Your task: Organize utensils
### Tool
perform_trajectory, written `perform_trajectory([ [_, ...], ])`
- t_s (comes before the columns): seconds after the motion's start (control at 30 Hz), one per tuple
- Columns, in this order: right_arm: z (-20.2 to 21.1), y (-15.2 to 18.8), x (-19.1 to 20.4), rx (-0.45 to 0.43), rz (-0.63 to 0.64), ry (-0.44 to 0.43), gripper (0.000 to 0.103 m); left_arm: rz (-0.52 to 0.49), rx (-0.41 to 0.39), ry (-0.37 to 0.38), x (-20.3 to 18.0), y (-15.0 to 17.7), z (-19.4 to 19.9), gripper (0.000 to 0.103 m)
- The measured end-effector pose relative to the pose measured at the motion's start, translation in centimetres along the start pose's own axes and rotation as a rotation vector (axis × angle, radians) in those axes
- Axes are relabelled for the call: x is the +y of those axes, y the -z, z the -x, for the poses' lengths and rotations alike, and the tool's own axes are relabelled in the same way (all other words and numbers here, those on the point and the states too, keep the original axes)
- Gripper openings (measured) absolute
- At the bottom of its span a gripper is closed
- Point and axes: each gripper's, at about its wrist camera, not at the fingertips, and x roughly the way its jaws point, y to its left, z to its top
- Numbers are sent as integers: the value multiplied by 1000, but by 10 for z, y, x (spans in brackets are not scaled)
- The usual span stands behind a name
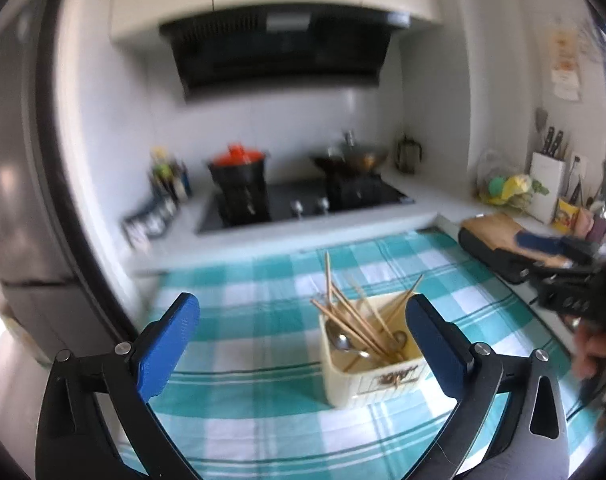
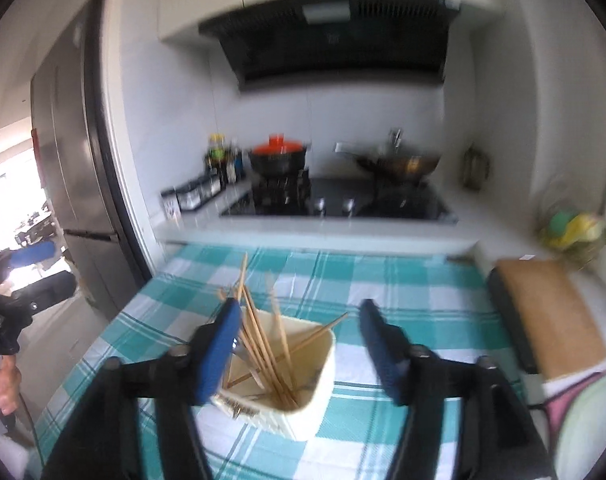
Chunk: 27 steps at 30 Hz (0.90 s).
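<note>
Wooden chopsticks and metal spoons stand jumbled in the cream holder, lower centre on the checked tablecloth. Left gripper and right gripper hover wide, empty. Whether sorting remains or is done, I cannot tell.

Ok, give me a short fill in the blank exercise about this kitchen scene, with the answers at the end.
1. The chopsticks stand in a cream ____.
2. The tablecloth is checked white and ____.
3. The left gripper and right gripper both have their jaws ____.
4. The black pot on the stove has a lid coloured ____.

Missing words: container, teal, open, red.
</note>
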Motion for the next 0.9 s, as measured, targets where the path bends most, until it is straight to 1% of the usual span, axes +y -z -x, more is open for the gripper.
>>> perform_trajectory([
  [0.03,13,2,3,-12,5,11,82,-23,-9,-31,-6,6,18,103],
  [0.07,29,6,7,-25,12,25,88,-35,-5,-53,-10,12,29,103],
  [0.1,51,14,14,-42,13,39,91,-42,7,-78,-16,20,40,103],
  [0.13,62,20,17,-53,10,44,94,-45,27,-106,-24,32,55,103],
  [0.2,91,37,25,-78,-15,56,103,-14,23,-134,-32,55,79,103],
  [0.23,105,48,29,-86,-28,57,103,8,19,-143,-34,65,88,103],
  [0.3,126,68,36,-79,-46,77,103,86,31,-157,-35,87,106,103],
  [0.33,132,76,39,-71,-52,89,103,116,48,-156,-35,95,111,103],
  [0.37,136,83,42,-61,-56,96,103,159,94,-158,-33,105,114,103],
  [0.4,143,92,46,-48,-62,97,103,179,119,-154,-32,108,113,103],
  [0.43,148,98,48,-40,-67,91,103,190,136,-130,-31,112,115,103],
  [0.47,152,103,51,-28,-71,83,103,184,147,-113,-31,116,117,103],
  [0.5,154,106,55,-14,-69,78,103,172,155,-117,-33,119,119,103],
  [0.53,158,109,59,-1,-65,76,103,159,157,-138,-33,120,122,103],
  [0.6,164,112,68,18,-50,78,103,147,153,-154,-35,121,128,103],
  [0.77,174,110,84,14,-12,103,103,147,111,-178,-31,116,145,103],
  [0.9,176,109,90,18,-12,106,103,156,111,-178,-26,117,151,103],
])
